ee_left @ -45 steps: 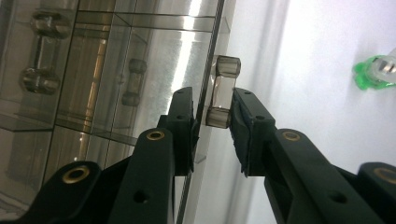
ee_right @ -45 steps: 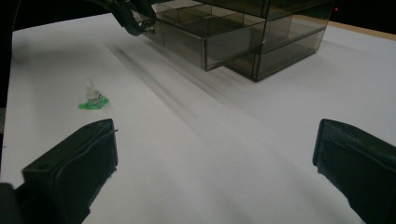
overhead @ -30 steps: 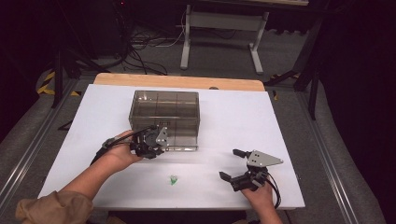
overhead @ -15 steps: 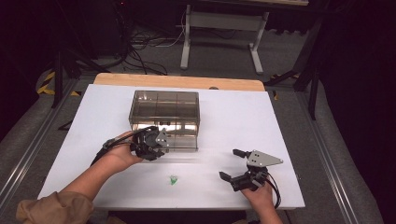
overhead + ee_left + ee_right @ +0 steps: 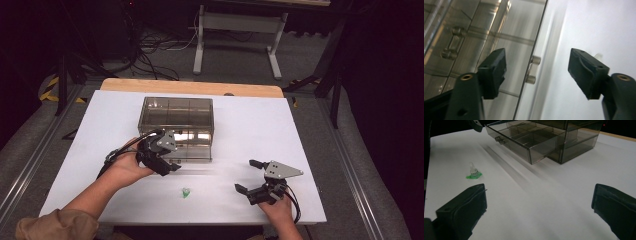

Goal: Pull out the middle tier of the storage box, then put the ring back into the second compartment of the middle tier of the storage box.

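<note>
Smoky see-through plastic drawer box (image 5: 177, 120) sits on the white desk (image 5: 280, 125), toward the far edge, left of centre. Grid dividers show on its top in the high view. One drawer (image 5: 524, 140) is pulled out toward the near edge; the right gripper view shows it part open, split into small compartments, with a small bar handle (image 5: 498, 139) on its front. Cannot tell if anything is in the compartments.

Left gripper (image 5: 162, 156) held in the left hand (image 5: 125, 167), right at the front of the box, by the drawer. Its jaws stand wide apart and hold nothing. The left gripper view looks close along the drawer front: one jaw over the smoky plastic, the other over bare desk, and a clear handle (image 5: 532, 70) in the gap between them. A second handle (image 5: 451, 43) shows through the plastic, blurred.

Right gripper (image 5: 250, 177) held in the right hand (image 5: 277, 210) near the near edge, right side, well apart from the box. Jaws spread wide, nothing between them, with a grey three-cornered plate on top.

Small clear piece on a green base (image 5: 185, 192) sits on the desk near the near edge, between the two grippers. The high view gives just a green speck; the right gripper view (image 5: 473, 172) shows a tiny clear upright bit on a green patch.

Floor with cables (image 5: 160, 42) and a white table frame (image 5: 235, 35) beyond the far edge, seen from the high view.
</note>
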Action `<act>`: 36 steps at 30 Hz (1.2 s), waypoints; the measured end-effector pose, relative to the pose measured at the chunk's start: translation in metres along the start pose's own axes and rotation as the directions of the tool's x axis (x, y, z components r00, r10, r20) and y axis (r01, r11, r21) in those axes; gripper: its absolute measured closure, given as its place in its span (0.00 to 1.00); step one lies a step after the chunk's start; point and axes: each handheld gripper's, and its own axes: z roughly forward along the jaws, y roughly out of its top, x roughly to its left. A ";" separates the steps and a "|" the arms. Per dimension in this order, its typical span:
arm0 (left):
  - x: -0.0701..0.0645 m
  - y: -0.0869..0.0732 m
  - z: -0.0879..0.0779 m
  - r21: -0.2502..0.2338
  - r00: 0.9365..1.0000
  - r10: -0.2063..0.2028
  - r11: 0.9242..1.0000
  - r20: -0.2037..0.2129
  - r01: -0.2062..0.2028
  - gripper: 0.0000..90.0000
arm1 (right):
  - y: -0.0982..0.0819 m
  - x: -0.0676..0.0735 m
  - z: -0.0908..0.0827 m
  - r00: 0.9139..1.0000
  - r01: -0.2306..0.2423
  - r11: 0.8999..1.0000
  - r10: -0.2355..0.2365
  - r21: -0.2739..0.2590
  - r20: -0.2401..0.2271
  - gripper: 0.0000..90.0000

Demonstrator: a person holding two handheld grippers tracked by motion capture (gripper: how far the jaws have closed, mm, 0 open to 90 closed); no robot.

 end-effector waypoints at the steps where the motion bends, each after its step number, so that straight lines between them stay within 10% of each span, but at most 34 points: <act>1: -0.001 0.000 -0.001 -0.012 1.000 -0.006 1.000 0.002 0.006 0.31 | 0.000 0.000 0.000 1.000 0.002 1.000 -0.002 0.000 0.000 0.00; 14: -0.020 -0.001 -0.001 -0.114 0.999 -0.039 0.993 0.034 0.043 0.29 | 0.001 0.000 0.003 1.000 0.002 1.000 -0.002 0.011 0.001 0.01; 36: -0.044 0.000 0.011 -0.117 0.995 -0.018 0.993 0.094 0.029 0.29 | 0.001 0.001 0.003 1.000 0.011 1.000 -0.010 0.011 -0.006 0.01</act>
